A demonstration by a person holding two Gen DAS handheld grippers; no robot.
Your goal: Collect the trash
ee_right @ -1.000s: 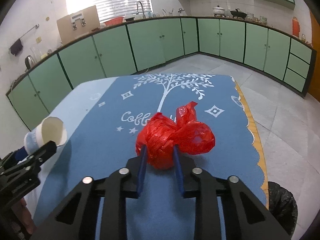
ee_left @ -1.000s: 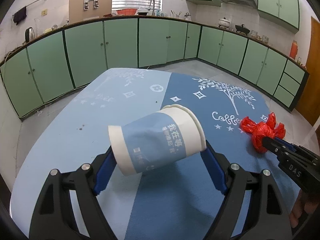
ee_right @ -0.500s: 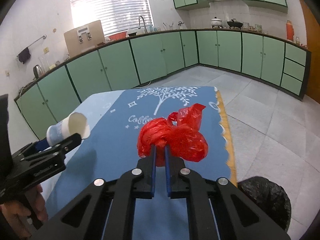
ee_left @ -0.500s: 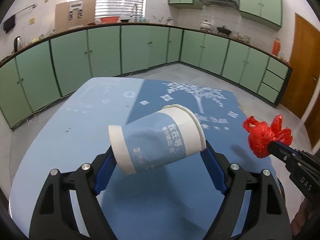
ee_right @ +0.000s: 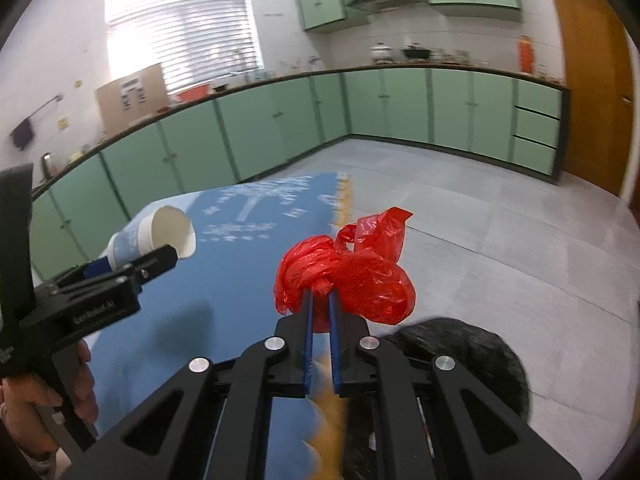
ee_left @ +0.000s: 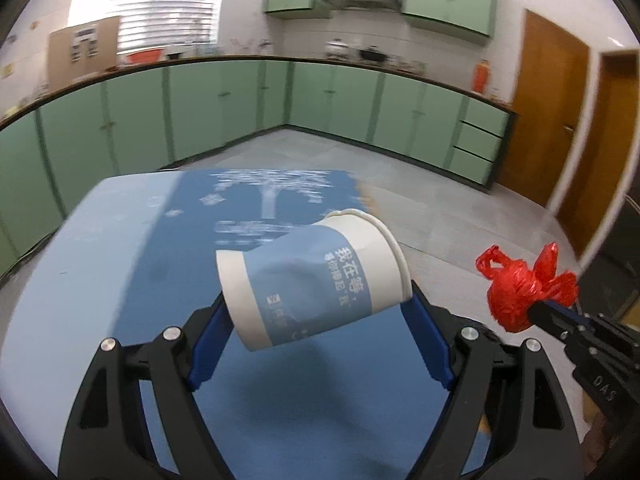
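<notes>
My left gripper point(ee_left: 316, 312) is shut on a blue and white paper cup point(ee_left: 312, 284), held sideways above the blue tablecloth point(ee_left: 120, 280). The cup also shows at the left of the right wrist view point(ee_right: 154, 238). My right gripper point(ee_right: 320, 300) is shut on a crumpled red plastic bag point(ee_right: 348, 272), held in the air past the table's right edge. The bag also shows at the right of the left wrist view point(ee_left: 520, 284).
A bin lined with a black bag point(ee_right: 460, 356) stands on the floor just below the right gripper. Green cabinets point(ee_right: 280, 128) run along the walls. A wooden door point(ee_left: 552, 120) is at the right. Grey tiled floor point(ee_right: 480, 220) lies beyond the table.
Both grippers have lifted and swung to the right with their loads. The red bag has left the table and now hangs over the black bin.
</notes>
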